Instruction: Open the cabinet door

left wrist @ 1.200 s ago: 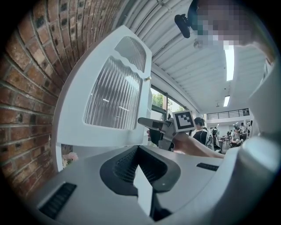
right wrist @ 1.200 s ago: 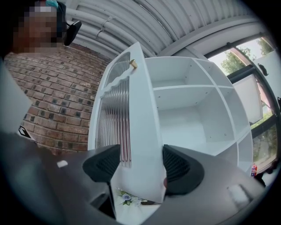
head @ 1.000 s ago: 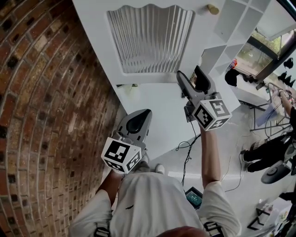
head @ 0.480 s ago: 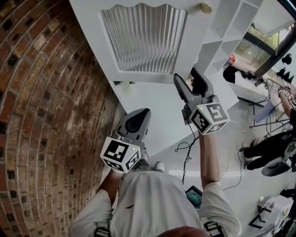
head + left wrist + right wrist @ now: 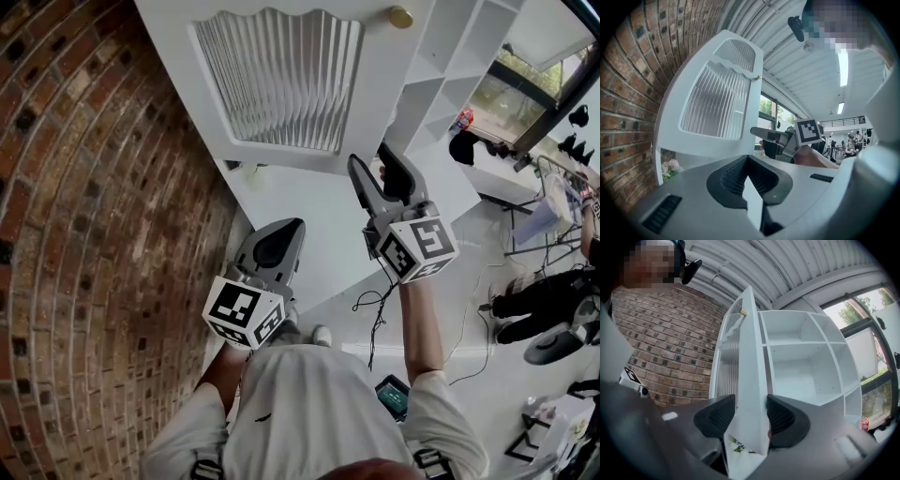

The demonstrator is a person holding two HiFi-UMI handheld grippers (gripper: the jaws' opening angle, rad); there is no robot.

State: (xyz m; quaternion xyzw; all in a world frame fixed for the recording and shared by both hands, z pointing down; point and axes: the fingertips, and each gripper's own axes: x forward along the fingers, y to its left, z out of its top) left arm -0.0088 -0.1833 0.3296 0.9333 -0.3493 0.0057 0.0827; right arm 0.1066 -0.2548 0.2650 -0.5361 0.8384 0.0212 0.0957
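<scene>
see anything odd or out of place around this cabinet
Nothing stands out. The cabinet door hangs open and looks intact, knob in place. The jaws of the right gripper have just been closing and pinch its free edge; the left gripper is shut, empty.

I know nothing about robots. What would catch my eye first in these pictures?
A white cabinet door with a ribbed glass panel stands open beside a brick wall at the left. The right claw has just been closing on the door's free edge, which sits between its pads, with white shelves behind.
</scene>
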